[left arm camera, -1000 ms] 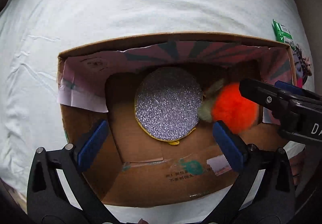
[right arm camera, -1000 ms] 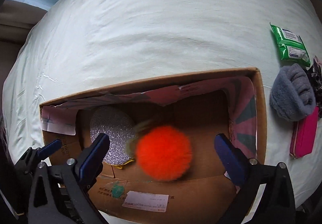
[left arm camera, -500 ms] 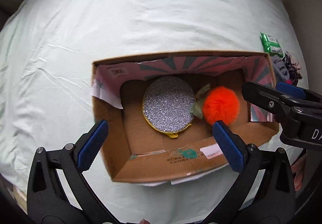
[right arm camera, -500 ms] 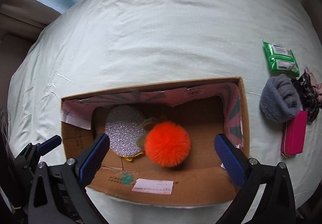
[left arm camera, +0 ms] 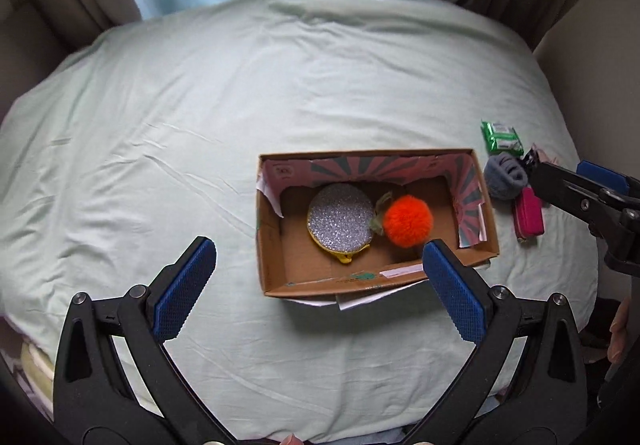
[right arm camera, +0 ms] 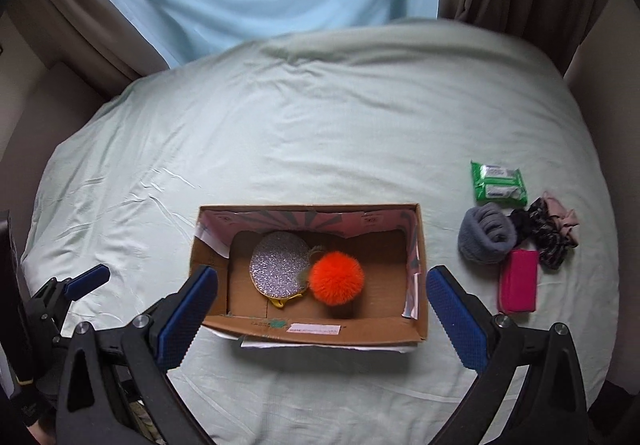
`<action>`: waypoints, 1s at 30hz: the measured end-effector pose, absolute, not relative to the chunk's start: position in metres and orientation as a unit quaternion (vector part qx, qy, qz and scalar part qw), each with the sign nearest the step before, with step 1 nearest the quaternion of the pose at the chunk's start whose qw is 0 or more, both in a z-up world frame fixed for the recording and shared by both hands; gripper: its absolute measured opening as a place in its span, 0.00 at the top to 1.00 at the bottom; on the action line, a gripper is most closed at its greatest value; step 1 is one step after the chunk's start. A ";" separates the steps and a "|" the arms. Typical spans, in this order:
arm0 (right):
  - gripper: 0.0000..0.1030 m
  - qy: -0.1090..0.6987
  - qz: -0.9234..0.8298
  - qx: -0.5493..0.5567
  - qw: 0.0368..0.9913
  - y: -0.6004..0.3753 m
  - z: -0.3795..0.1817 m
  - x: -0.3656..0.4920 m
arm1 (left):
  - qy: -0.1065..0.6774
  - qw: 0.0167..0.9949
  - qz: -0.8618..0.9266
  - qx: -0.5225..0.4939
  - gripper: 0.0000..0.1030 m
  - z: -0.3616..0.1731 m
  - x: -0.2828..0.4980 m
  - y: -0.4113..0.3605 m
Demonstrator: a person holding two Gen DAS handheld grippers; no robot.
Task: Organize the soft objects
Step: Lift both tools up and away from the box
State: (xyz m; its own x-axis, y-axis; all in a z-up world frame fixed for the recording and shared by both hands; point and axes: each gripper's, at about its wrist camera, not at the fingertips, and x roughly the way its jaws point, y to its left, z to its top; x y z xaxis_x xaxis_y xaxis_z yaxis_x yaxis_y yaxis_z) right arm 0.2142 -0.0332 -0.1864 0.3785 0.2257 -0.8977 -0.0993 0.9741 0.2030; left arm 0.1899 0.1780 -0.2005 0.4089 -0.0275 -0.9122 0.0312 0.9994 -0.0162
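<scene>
Orange pompom lies inside the cardboard box on the bed, touching a glittery round pouch. Left gripper and right gripper: jaws wide apart, holding nothing.

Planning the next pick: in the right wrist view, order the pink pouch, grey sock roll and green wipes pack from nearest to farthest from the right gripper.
1. Pink pouch, right, nearest.
2. Grey sock roll, just behind it.
3. Green wipes pack, farthest back.
</scene>
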 end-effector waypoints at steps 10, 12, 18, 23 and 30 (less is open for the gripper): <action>0.00 0.463 0.089 0.041 0.881 -0.057 -0.108 0.140 | 0.466 0.885 -0.003 0.008 0.00 -0.123 0.125 0.179; 0.00 0.450 0.081 0.042 0.888 -0.065 -0.097 0.125 | 0.447 0.895 -0.004 0.007 0.00 -0.109 0.110 0.178; 0.00 0.411 0.051 0.038 0.909 -0.083 -0.079 0.078 | 0.408 0.913 -0.009 0.005 0.00 -0.088 0.070 0.170; 0.00 0.380 0.021 0.049 0.923 -0.101 -0.072 0.048 | 0.387 0.922 -0.019 0.004 0.00 -0.082 0.051 0.159; 0.00 0.371 -0.018 0.063 0.926 -0.133 -0.073 0.026 | 0.392 0.918 -0.050 0.016 0.00 -0.083 0.051 0.125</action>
